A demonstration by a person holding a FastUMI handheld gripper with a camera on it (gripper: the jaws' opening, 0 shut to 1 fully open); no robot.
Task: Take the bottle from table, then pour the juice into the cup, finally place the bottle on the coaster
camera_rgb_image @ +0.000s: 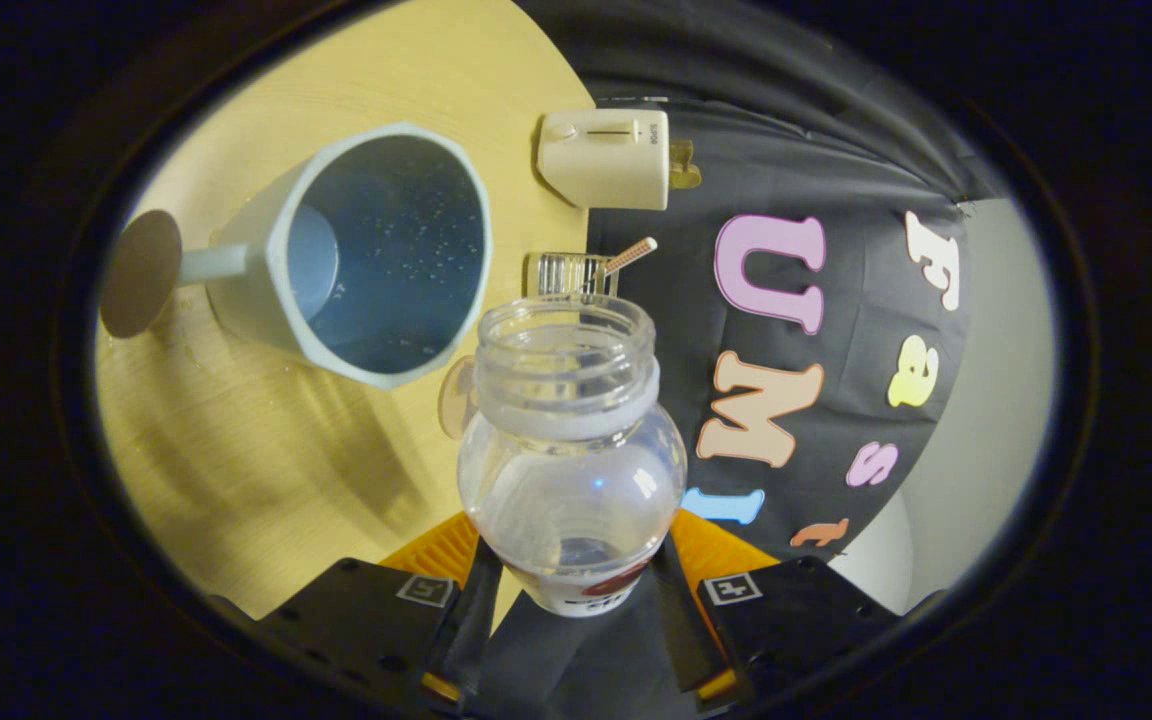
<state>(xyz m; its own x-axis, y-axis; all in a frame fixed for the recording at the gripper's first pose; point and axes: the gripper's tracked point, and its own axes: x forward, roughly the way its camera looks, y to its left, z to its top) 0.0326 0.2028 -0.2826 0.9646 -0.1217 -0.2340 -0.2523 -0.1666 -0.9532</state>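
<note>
Tipped well over on its side with its open mouth aimed past the blue cup on the table, apparently to pour, the nearly empty clear bottle sits clamped by its base between the gripper's narrowly closed fingers.

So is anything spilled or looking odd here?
Nothing looks spilled in bulk. The clear bottle, clamped between the gripper fingers, is uncapped and nearly empty, only a little liquid left at its base. The grey cup beyond it has droplets speckling its inner wall. A few wet spots glint on the table beside the cup.
</note>
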